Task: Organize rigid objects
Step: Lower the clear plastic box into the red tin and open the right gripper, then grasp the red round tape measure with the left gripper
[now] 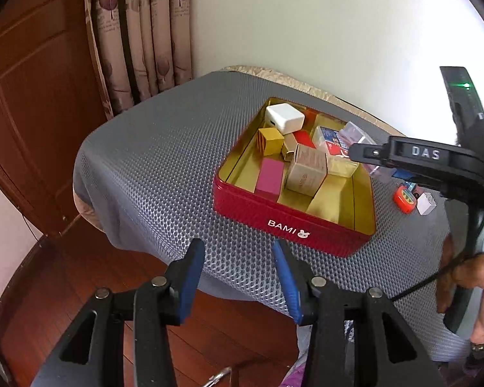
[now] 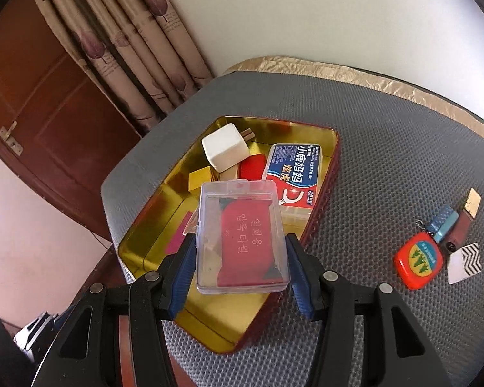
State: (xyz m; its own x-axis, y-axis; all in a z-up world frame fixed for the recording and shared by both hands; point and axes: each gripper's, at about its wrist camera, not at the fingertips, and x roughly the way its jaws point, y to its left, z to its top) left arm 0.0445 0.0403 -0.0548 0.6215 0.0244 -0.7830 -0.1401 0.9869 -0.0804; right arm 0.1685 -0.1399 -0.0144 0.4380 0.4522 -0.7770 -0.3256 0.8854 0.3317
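While right gripper point(image 2: 240, 271) clamps clear case point(image 2: 242, 238), left gripper point(image 1: 238, 277) gapes empty.

Both views are evenly daylit, with the brightest light at the upper right, where the white wall point(image 1: 338, 25) washes out. Glare shows on the gold interior of the tin point(image 2: 151, 245) and on the clear plastic case point(image 2: 242, 238). Shadows are soft. Fisheye distortion bends the curtain point(image 2: 138, 48) and door point(image 1: 32, 96); black vignetting fills the corners. Focus is slightly soft throughout.
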